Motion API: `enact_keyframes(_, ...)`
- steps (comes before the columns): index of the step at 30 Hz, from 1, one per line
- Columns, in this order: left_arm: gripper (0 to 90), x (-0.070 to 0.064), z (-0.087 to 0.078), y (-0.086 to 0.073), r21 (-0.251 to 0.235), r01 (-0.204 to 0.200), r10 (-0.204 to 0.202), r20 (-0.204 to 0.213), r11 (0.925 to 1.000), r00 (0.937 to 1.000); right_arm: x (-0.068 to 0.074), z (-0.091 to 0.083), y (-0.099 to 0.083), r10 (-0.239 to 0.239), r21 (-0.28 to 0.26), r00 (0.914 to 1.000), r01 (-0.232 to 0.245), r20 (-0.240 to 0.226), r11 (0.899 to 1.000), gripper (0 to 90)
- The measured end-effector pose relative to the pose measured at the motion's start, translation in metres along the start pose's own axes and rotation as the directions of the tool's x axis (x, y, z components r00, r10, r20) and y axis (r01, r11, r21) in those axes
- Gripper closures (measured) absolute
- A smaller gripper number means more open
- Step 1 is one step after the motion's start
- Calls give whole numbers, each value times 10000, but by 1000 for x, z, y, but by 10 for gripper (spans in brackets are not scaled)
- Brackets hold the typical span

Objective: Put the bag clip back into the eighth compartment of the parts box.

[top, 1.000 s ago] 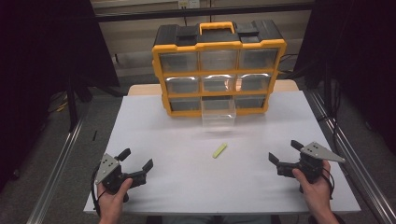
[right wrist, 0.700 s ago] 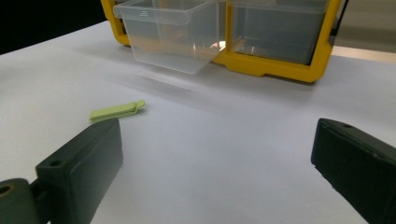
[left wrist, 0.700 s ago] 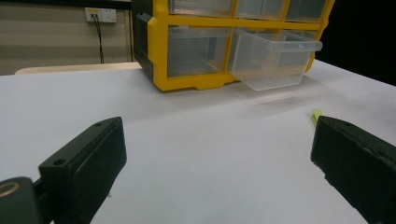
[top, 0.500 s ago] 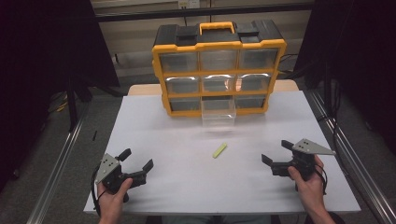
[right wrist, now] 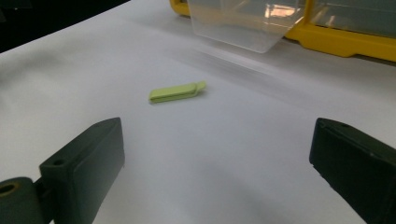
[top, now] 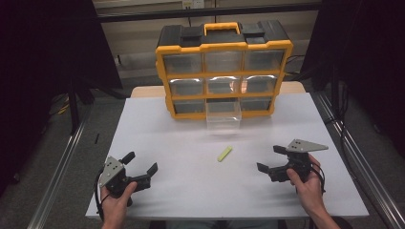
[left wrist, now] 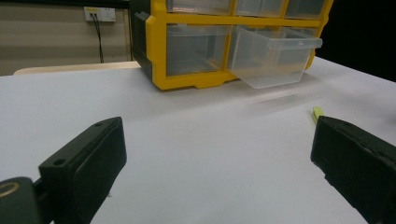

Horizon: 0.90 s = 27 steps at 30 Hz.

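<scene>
1. High view: the left gripper sits at the near left of the white table, jaws spread wide and holding nothing. The right gripper is at the near right, jaws likewise wide apart and empty, pointing left toward a small light-green clip. The clip lies flat on the table between the two grippers, nearer the right one and apart from both. Beyond it stands a yellow drawer organizer with its clear bottom-middle drawer pulled out.

2. Left gripper view: the clip's tip peeks out just above the jaw at the right of the view; the open drawer is ahead.

3. Right gripper view: the clip lies ahead of the open jaws, closer to the jaw at the left of the view, touching neither; the drawer lies beyond it.
</scene>
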State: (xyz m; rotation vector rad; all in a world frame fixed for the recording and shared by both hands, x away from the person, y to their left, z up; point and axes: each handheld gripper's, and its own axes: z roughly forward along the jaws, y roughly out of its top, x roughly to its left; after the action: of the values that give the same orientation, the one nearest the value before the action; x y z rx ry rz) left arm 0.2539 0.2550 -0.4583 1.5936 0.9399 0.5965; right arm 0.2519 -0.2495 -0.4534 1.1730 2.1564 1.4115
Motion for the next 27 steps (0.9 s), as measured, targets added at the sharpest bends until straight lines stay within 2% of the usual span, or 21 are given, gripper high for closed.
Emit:
enact_keyframes(1, 36, 0, 0, 0, -54, 57, -56, 88, 10000, 9999, 1, 2, 1, 43, -3, 9999, -44, -100, 10000, 31)
enact_keyframes(2, 36, -2, 1, 0, -208, 264, -265, -43, 9994, 9996, 2, 4, 2, 37, 45, 9998, -36, -180, 10000, 31)
enact_keyframes(3, 35, -2, 0, 0, -150, 134, -134, -54, 9998, 9999, 2, 6, 3, -39, 100, 9997, 42, -222, 9999, 31)
enact_keyframes(5, 36, -3, 0, 0, -228, 285, -287, -74, 9993, 9996, 4, 10, 6, -192, 250, 9991, 201, -385, 9995, 30)
enact_keyframes(7, 36, -1, -2, 1, -20, -15, 15, 4, 10000, 10000, 5, 14, 7, -229, 386, 9982, 250, -558, 9989, 30)
enact_keyframes(11, 36, -2, -1, 1, -67, 30, -30, 3, 10000, 10000, 7, 20, 9, -330, 595, 9966, 375, -755, 9975, 31)
enact_keyframes(12, 36, -2, 0, 0, -92, 145, -145, -5, 9999, 9999, 7, 22, 10, -346, 626, 9961, 397, -808, 9972, 31)
enact_keyframes(13, 36, -2, 0, 0, -31, 11, -11, -29, 10000, 10000, 8, 23, 11, -418, 699, 9955, 478, -847, 9964, 31)
enact_keyframes(16, 36, -2, 0, 1, -48, 20, -20, -43, 10000, 10000, 10, 27, 15, -404, 846, 9933, 497, -1087, 9952, 31)
enact_keyframes(19, 36, -2, 1, 1, -65, 2, -2, 26, 10000, 10000, 13, 33, 20, -452, 915, 9901, 577, -1332, 9941, 32)
enact_keyframes(20, 36, -3, 2, 1, -129, 124, -123, 34, 9998, 9999, 14, 35, 21, -404, 917, 9888, 539, -1436, 9943, 32)
enact_keyframes(22, 36, -2, 1, 0, -5, -33, 33, 59, 10000, 10000, 14, 40, 23, -353, 966, 9862, 514, -1621, 9940, 31)
enact_keyframes(25, 36, -1, 1, 0, -2, -25, 25, 39, 10000, 10000, 15, 47, 26, -272, 1194, 9814, 506, -1900, 9916, 29)
enact_keyframes(27, 36, 0, 1, 1, -25, 31, -31, 88, 10000, 10000, 17, 50, 28, -385, 1318, 9799, 651, -1956, 9891, 27)
